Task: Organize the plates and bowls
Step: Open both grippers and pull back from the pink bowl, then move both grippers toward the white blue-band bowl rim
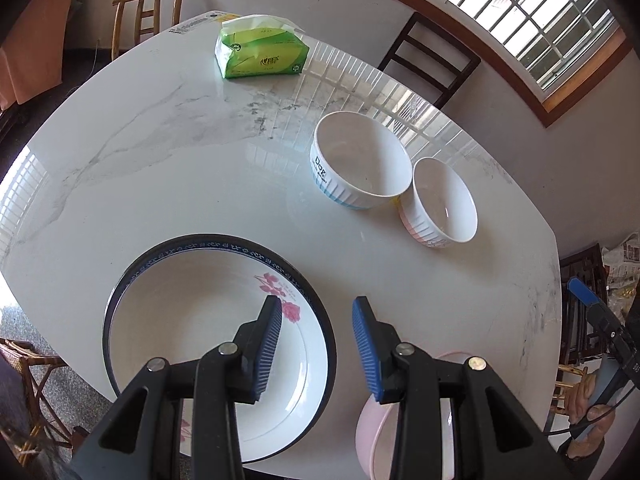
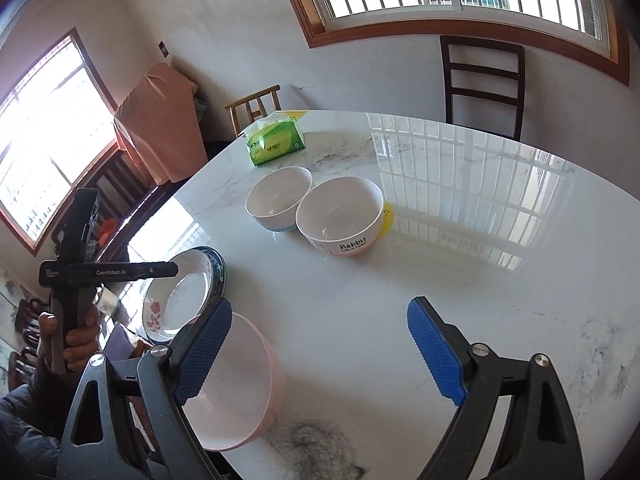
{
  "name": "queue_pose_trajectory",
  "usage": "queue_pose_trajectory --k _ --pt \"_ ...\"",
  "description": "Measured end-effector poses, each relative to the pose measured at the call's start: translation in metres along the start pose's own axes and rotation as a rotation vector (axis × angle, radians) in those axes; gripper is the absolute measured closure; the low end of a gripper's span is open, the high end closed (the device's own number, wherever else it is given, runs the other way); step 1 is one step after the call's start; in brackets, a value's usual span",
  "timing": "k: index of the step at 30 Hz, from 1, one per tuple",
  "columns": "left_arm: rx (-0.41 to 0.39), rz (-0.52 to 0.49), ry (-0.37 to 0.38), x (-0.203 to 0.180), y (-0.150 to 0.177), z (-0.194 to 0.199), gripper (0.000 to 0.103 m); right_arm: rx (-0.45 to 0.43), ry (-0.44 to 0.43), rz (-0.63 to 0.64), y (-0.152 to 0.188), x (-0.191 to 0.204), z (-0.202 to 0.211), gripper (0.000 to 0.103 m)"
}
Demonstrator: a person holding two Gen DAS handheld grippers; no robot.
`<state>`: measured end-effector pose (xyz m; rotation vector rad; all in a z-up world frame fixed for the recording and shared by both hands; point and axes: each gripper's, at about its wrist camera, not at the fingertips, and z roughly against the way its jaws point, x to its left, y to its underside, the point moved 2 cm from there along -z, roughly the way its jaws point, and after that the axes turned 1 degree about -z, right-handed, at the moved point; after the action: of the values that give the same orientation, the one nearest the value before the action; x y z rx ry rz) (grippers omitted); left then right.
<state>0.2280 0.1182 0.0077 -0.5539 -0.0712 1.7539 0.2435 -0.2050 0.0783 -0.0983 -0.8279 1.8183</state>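
Two bowls, "Rabbit" bowl (image 2: 340, 216), "DOG" bowl (image 1: 360, 166)

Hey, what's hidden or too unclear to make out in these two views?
- Pink bowl: left wrist view, mostly behind the left hand-held gripper and cut by the bottom edge.
- Flowered plate: right wrist view, partly behind the right hand-held gripper.
- Small print under "DOG" on the blue-striped bowl: too small.

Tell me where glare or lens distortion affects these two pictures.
Left wrist view: the window grid mirrors brightly on the glossy white marble table behind the blue-striped white bowl; the fisheye bows the table edge. Right wrist view: a wide window reflection covers the table's right side; the left window is blown out.
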Motion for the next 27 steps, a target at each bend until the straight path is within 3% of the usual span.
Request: queue_pose_trajectory --k 6,17,22,27 --pt "0.015 0.008 0.015 0.000 -0.015 -0.012 0.066 0.034 -0.069 -0.056 -0.029 -0.014 -0.014 0.016" --pt "0.053 0.056 0.050 0.007 -0.036 -0.039 0.066 0.070 -0.111 -0.151 -0.043 -0.044 -0.049 0.016" --pt "0.058 0.100 0.070 0.013 -0.049 -0.051 0.066 0.083 -0.135 -0.125 -0.067 -0.041 -0.068 0.017" --pt "0.065 0.138 0.098 0.020 -0.063 -0.061 0.066 0.125 -0.142 -0.076 -0.091 -0.034 -0.099 0.033"
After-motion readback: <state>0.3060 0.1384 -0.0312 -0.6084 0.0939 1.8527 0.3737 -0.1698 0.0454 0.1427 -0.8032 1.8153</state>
